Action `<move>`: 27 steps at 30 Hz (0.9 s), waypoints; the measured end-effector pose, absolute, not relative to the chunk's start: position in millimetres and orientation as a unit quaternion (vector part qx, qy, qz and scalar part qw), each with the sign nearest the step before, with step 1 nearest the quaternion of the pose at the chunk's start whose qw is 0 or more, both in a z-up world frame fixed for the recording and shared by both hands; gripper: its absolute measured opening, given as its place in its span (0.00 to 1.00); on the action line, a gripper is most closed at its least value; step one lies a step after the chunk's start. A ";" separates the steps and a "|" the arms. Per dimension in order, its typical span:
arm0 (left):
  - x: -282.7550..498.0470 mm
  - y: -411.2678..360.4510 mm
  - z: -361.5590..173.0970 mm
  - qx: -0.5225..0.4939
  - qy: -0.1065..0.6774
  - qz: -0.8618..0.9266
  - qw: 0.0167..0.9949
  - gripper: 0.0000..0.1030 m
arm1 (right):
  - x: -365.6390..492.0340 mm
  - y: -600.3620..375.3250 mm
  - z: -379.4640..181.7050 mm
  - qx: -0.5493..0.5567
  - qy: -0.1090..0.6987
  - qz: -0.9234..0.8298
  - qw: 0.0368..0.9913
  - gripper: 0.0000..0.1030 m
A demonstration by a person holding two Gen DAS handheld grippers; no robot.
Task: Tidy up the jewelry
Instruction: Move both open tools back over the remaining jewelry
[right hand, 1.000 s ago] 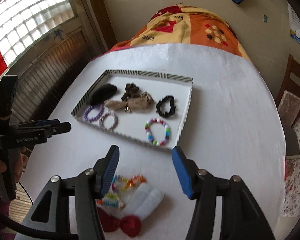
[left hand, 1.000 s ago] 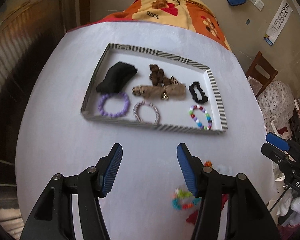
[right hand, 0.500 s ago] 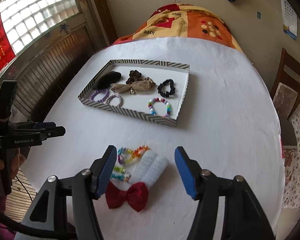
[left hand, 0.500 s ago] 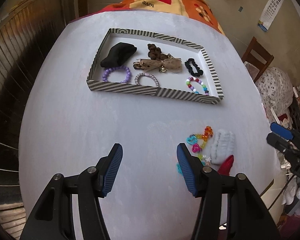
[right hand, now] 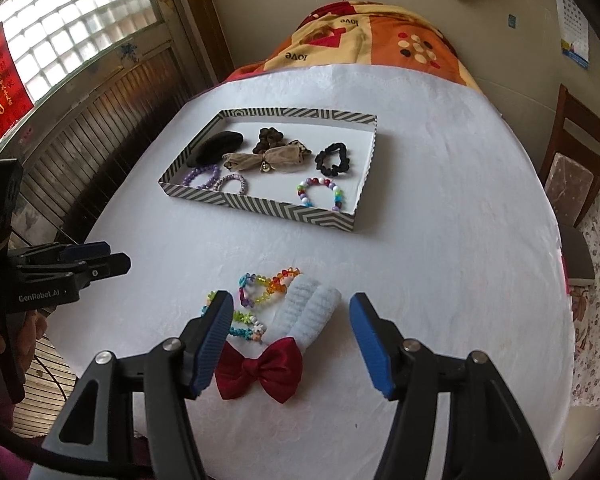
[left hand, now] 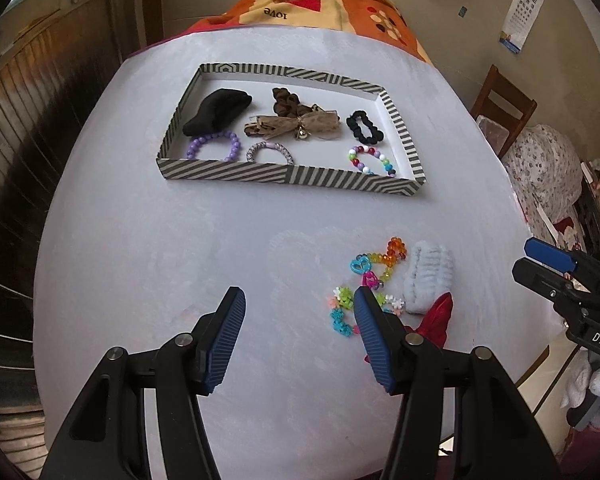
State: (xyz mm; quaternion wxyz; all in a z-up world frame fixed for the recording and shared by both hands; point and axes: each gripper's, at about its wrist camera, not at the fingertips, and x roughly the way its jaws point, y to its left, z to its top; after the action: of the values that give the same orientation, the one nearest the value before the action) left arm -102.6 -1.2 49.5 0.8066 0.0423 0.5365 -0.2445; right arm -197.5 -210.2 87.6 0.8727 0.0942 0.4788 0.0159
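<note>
A striped tray [left hand: 284, 173] [right hand: 260, 204] on the white table holds a black pouch [left hand: 216, 111], a brown bow [left hand: 296, 123], a black scrunchie [left hand: 363, 126] and three bead bracelets. Near the front edge lie a rainbow bead bracelet [right hand: 266, 286] [left hand: 380, 264], a flower bracelet [right hand: 244, 322], a white scrunchie [right hand: 310, 312] [left hand: 428, 276] and a red bow [right hand: 260, 370]. My right gripper [right hand: 290, 340] is open, above the red bow and white scrunchie. My left gripper [left hand: 298, 338] is open and empty, left of that pile.
A wooden chair [right hand: 580, 152] stands at the table's right side. A patterned orange blanket [right hand: 364, 36] lies beyond the far edge. Wooden panelling and a window [right hand: 60, 40] are to the left.
Both grippers have pulled back from the tray toward the front of the table. The loose pile now sits between the right gripper's fingers. Nothing was picked up.
</note>
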 end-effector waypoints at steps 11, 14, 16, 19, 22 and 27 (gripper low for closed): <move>-105.3 -15.5 46.1 0.056 0.536 -0.249 0.805 0.47 | -200.7 -224.9 77.0 0.103 0.493 -0.003 0.864 0.62; -105.5 -17.1 44.2 0.053 0.540 -0.250 0.802 0.47 | -199.6 -225.0 75.5 0.102 0.494 -0.005 0.863 0.62; -105.5 -17.8 42.8 0.053 0.542 -0.250 0.801 0.47 | -198.3 -224.9 74.5 0.102 0.497 -0.008 0.862 0.62; -105.9 -19.1 41.2 0.055 0.544 -0.250 0.799 0.47 | -197.0 -225.4 72.1 0.103 0.499 -0.008 0.860 0.62; -107.6 -20.5 39.9 0.055 0.546 -0.255 0.796 0.47 | -196.1 -227.4 69.2 0.107 0.502 -0.008 0.858 0.62; -110.9 -23.2 38.1 0.044 0.552 -0.277 0.786 0.47 | -195.7 -230.0 64.3 0.107 0.509 -0.014 0.854 0.63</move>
State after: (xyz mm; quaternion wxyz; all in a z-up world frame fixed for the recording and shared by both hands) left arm -110.9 -23.2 38.1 0.7855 0.0440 0.5516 -0.2770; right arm -195.7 -230.0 64.3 0.8539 0.1074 0.5090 -0.0143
